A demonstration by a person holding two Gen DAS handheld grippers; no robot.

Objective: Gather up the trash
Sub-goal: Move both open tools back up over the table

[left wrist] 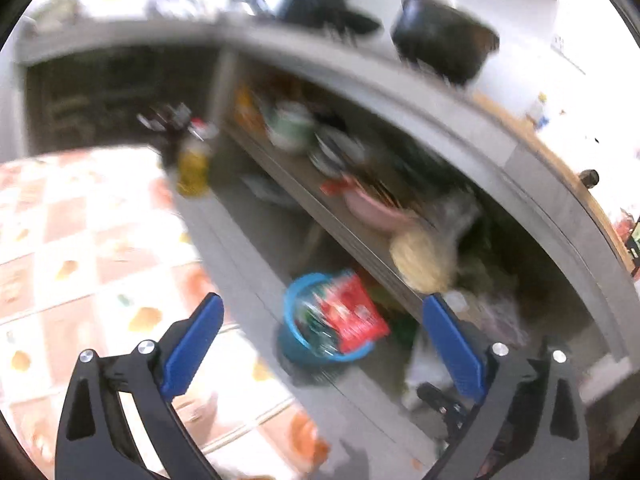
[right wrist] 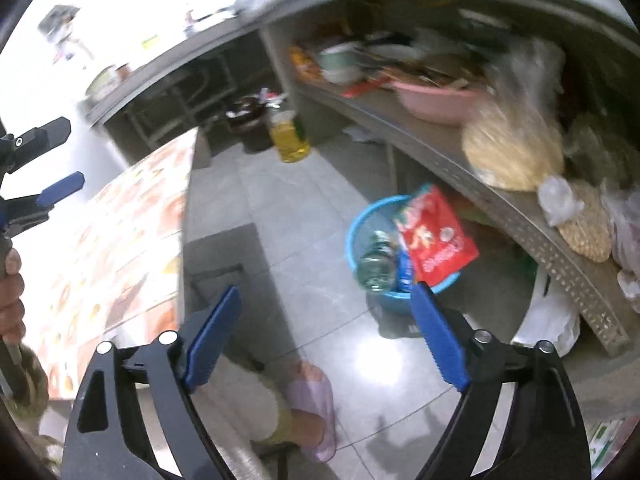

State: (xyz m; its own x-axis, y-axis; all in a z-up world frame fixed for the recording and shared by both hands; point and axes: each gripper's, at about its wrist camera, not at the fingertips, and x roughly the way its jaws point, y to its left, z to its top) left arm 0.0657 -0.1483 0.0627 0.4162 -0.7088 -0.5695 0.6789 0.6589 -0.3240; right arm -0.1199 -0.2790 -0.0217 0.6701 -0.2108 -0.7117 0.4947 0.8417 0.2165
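Kitchen floor of grey tiles, seen from two handheld grippers, both views blurred in places. Left gripper with blue pads spread wide, nothing between them. Right gripper likewise wide open and empty.

Blue plastic basin on the floor, close under the front edge of a low grey shelf. Inside the basin: red snack wrapper sticking up over the rim, clear plastic bottle lying beside it. Basin also visible between the left gripper's fingers, well beyond them.

On the shelf: pink bowl, bag of pale yellow noodles, clear plastic bags, stacked dishes further back. White plastic bag on the floor under the shelf's near end.

Table with orange-and-white patterned cloth at left. Bottle of yellow oil standing on the floor past the table, dark pot just behind it. Black pot on the counter above the shelf.

Foot in a pale pink slipper on the tiles below the right gripper. Hand at the far left edge of the right view, gripping the other tool's handle.
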